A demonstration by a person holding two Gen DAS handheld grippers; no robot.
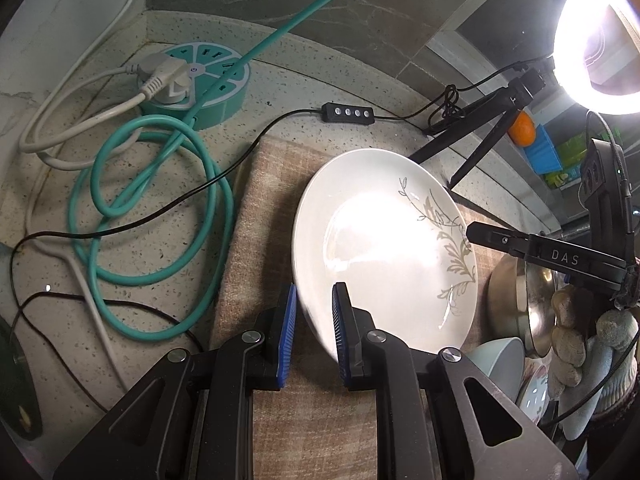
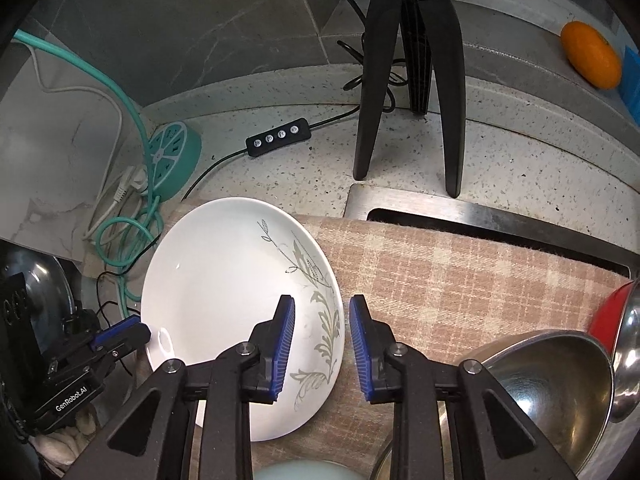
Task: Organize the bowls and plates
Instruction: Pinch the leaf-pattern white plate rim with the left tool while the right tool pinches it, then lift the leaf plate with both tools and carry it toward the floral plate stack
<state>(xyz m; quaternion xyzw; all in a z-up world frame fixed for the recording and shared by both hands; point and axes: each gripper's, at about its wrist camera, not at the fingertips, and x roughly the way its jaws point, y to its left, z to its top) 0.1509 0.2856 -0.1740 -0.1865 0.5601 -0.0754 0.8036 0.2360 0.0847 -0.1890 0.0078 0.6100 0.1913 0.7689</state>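
Observation:
A white plate with a grey leaf pattern point(image 1: 384, 248) point(image 2: 240, 292) lies on a beige checked cloth point(image 1: 272, 216) point(image 2: 460, 264). My left gripper point(image 1: 314, 328) is open, its jaws straddling the plate's near left rim; it also shows in the right wrist view point(image 2: 120, 330) at the plate's left edge. My right gripper point(image 2: 322, 344) is open, its jaws straddling the plate's right rim; its finger shows in the left wrist view point(image 1: 504, 238) over the plate's right edge. A steel bowl point(image 2: 548, 396) point(image 1: 520, 300) and a pale blue bowl point(image 1: 500, 360) point(image 2: 304, 472) sit nearby.
A teal round power strip point(image 1: 200, 84) with coiled teal and white cables point(image 1: 152, 208) lies left. A black tripod point(image 2: 408, 80) holding a ring light point(image 1: 600, 40) stands behind the cloth, with its cable remote point(image 1: 348, 112). An orange point(image 2: 590, 60) sits on the ledge. A red-rimmed pot point(image 2: 608, 316) is right.

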